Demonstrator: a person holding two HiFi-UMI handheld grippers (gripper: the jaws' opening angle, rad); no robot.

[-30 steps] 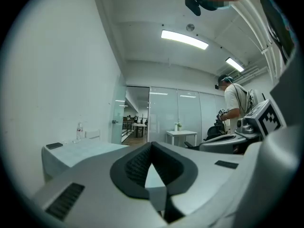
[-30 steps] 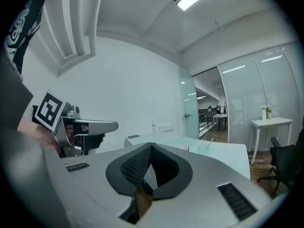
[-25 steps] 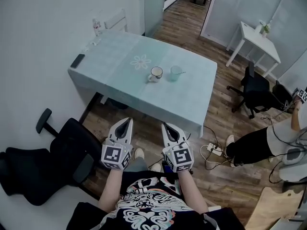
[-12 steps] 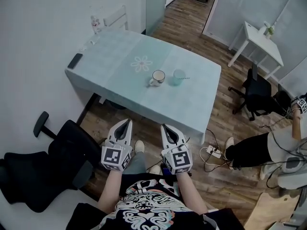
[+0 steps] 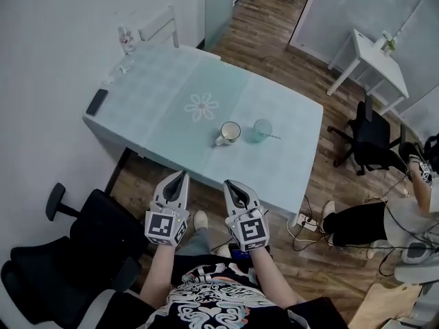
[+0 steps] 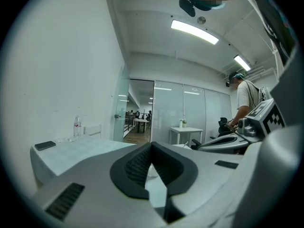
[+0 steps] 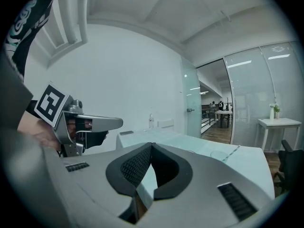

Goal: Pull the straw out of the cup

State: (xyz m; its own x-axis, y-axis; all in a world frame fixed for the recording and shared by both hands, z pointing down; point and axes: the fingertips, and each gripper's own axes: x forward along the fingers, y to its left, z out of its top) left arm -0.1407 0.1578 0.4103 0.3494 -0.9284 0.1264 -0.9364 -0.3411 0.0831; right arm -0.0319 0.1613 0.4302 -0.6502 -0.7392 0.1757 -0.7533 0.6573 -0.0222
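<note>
Head view alone: flower-print [image 5: 201,106] near cup [image 5: 261,130]

I saw a rectangular table [image 5: 171,88] under a pale green cloth, standing on a wood-plank floor [image 5: 274,29], with a white flower motif [image 5: 202,106] printed near its middle. Toward its near edge sat a white mug [image 5: 230,132], handle turned to the near left, and just beside it on the right a clear cup [image 5: 262,129] with a straw [image 5: 273,136] leaning out to the right. A dark phone [image 5: 97,101] lay flat at the left corner, and a small bottle [image 5: 125,40] stood upright at the far left corner.
</note>
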